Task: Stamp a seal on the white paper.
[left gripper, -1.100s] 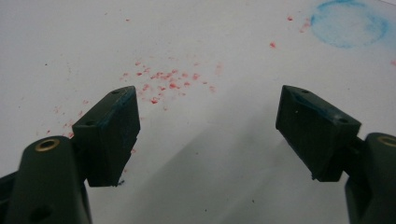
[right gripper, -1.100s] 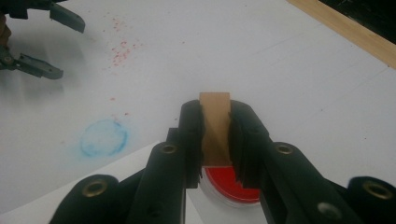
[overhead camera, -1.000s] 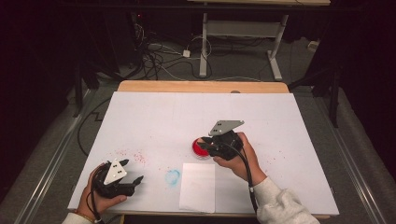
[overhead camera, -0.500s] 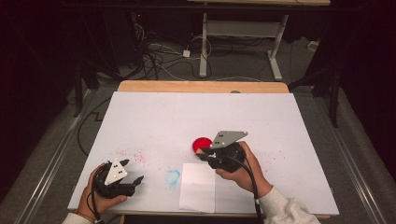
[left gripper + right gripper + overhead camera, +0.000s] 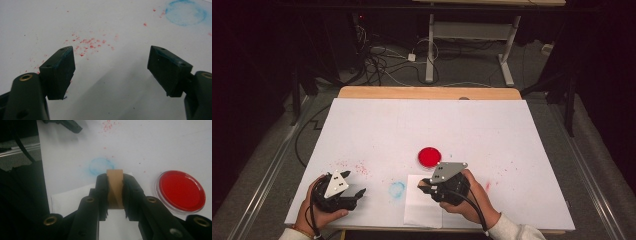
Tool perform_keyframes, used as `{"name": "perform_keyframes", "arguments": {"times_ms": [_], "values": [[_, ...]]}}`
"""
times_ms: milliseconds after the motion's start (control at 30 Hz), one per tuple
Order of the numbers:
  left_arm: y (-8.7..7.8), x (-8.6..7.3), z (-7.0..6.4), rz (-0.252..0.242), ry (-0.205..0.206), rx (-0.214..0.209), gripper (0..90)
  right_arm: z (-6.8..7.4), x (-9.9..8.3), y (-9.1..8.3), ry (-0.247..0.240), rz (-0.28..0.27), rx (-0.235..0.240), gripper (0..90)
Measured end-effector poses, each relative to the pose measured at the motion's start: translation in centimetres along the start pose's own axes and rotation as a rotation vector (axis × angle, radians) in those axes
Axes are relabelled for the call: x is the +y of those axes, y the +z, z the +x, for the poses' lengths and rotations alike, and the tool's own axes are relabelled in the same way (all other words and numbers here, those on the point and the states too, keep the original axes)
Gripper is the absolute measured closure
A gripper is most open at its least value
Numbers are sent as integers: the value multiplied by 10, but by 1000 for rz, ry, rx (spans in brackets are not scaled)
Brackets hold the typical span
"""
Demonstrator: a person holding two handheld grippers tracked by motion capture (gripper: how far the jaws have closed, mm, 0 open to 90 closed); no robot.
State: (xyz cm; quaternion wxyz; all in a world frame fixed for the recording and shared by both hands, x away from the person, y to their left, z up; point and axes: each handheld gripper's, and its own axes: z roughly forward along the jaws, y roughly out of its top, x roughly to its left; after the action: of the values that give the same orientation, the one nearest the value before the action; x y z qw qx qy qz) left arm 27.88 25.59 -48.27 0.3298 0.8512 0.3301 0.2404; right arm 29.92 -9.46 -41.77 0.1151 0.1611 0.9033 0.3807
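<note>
My right gripper point(image 5: 115, 180) is shut on a small tan block point(image 5: 115, 190), which stands upright between the jaws. In the high view this gripper point(image 5: 425, 186) hovers over the top edge of a white paper sheet point(image 5: 423, 210). A round red dish point(image 5: 429, 156) lies just beyond it on the table, and sits at the right in the right gripper view point(image 5: 181, 190). My left gripper point(image 5: 358, 194) rests at the near left corner, its jaws open point(image 5: 111, 65) with nothing between them, over red specks point(image 5: 87, 45).
A faint blue ring stain point(image 5: 397, 189) marks the white table cover point(image 5: 492, 125) between the grippers, left of the paper. Red speckles point(image 5: 354, 165) dot the cover near the left hand. The table's front edge lies close behind both hands.
My right gripper has drawn back from above the red dish toward the near edge and now sits over the paper sheet. The left gripper has stayed put.
</note>
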Motion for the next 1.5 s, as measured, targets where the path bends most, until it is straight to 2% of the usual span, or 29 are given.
{"name": "perform_keyframes", "arguments": {"times_ms": [333,567,700,900,967,1500], "values": [[1,0,0,6,2,-3,216,6,-12,17,-7,68,7,759],[1,0,0,5,2,-5,215,5,-18,28,-9,101,-9,759],[1,0,0,6,2,-5,215,2,-21,31,8,110,-13,760],[1,0,0,5,2,-5,216,2,-24,37,-3,134,-13,760],[1,0,0,6,2,-6,215,2,-26,41,-9,157,-8,760],[1,0,-1,8,9,-5,215,-1,-27,44,2,167,14,760]]}}
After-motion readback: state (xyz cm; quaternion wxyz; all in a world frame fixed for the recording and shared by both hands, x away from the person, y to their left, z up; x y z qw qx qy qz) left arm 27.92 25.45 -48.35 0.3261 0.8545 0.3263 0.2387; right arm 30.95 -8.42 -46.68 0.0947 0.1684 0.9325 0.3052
